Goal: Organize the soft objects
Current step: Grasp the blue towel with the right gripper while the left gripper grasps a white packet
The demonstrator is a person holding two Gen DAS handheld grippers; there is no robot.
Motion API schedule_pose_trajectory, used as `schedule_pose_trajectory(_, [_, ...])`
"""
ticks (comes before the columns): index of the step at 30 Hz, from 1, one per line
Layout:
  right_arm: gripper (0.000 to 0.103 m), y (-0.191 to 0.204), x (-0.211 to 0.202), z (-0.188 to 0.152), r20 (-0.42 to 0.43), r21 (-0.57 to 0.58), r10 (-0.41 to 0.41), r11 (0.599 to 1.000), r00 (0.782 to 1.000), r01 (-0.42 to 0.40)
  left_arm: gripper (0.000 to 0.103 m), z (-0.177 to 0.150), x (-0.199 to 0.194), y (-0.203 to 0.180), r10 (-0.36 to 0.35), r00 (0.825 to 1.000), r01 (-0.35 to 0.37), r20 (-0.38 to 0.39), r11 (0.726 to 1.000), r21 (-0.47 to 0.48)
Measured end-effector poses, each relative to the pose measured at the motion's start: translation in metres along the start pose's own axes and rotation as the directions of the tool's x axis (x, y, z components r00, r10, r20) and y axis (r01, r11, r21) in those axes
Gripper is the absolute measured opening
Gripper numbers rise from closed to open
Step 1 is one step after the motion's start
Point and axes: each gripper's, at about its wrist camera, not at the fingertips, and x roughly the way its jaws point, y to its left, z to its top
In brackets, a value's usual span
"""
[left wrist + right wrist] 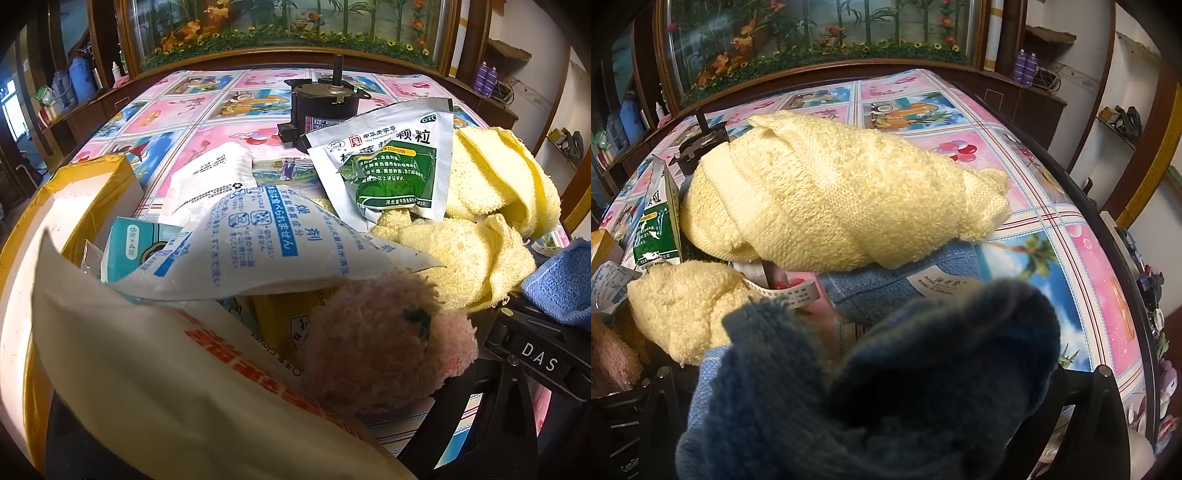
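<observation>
- Counter (1052,221): covered with a pink-and-blue cartoon-panel oilcloth; behind its far edge, a wood-framed glass cabinet with painted bamboo and flowers.
- Yellow towel (842,199): rolled and crumpled, long axis running from the counter's left side toward its right edge; lies straight ahead of the right gripper (886,424), resting partly on a light blue towel (886,291).
- Dark blue knit item (923,387): bunched between the right gripper's fingers and masking most of them; jaws spread to full width, no pinch discernible.
- Left gripper (277,424): jaws likewise spread wide; one black finger (535,365) shows at the right, the other is hidden under a white printed bag (166,387).
- Pink plush (384,339): lies in the left gripper's gap, not visibly pinched.
- Non-soft clutter toward the left edge: desiccant sachet (258,243), green medicine packet (391,162), small black motor (325,107), yellow-taped box (85,199).
- Judgement: the right gripper is nearer the yellow towel; approaching across its long axis looks most workable.
</observation>
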Motion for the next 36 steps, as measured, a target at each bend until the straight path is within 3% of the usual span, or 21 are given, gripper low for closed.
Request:
schedule_pose_trajectory(23, [0.103, 0.001, -0.001, 0.000, 0.000, -0.001, -0.004, 1.000, 1.000, 0.004, 0.103, -0.001, -0.001, 0.000, 0.001, 1.000, -0.001, -0.002, 1.000, -0.004])
schedule_pose_trajectory(26, [0.103, 0.001, -0.001, 0.000, 0.000, -0.001, -0.004, 1.000, 1.000, 0.004, 0.103, -0.008, -0.006, 0.003, 0.005, 1.000, -0.005, -0.004, 1.000, -0.003])
schedule_pose_trajectory(30, [0.103, 0.001, -0.001, 0.000, 0.000, -0.001, -0.004, 1.000, 1.000, 0.004, 0.103, -0.020, -0.018, -0.002, -0.060, 0.997, 0.065, -0.059, 0.993, 0.095])
schedule_pose_trajectory(32, [0.103, 0.001, -0.001, 0.000, -0.001, -0.001, -0.004, 1.000, 1.000, 0.004, 0.103, -0.023, -0.021, 0.001, -0.050, 0.995, 0.058, -0.091, 0.995, 0.085])
schedule_pose_trajectory(36, [0.103, 0.001, -0.001, 0.001, -0.001, -0.001, -0.004, 1.000, 1.000, 0.004, 0.103, -0.032, -0.027, 0.001, -0.038, 0.997, 0.043, -0.069, 0.997, 0.065])
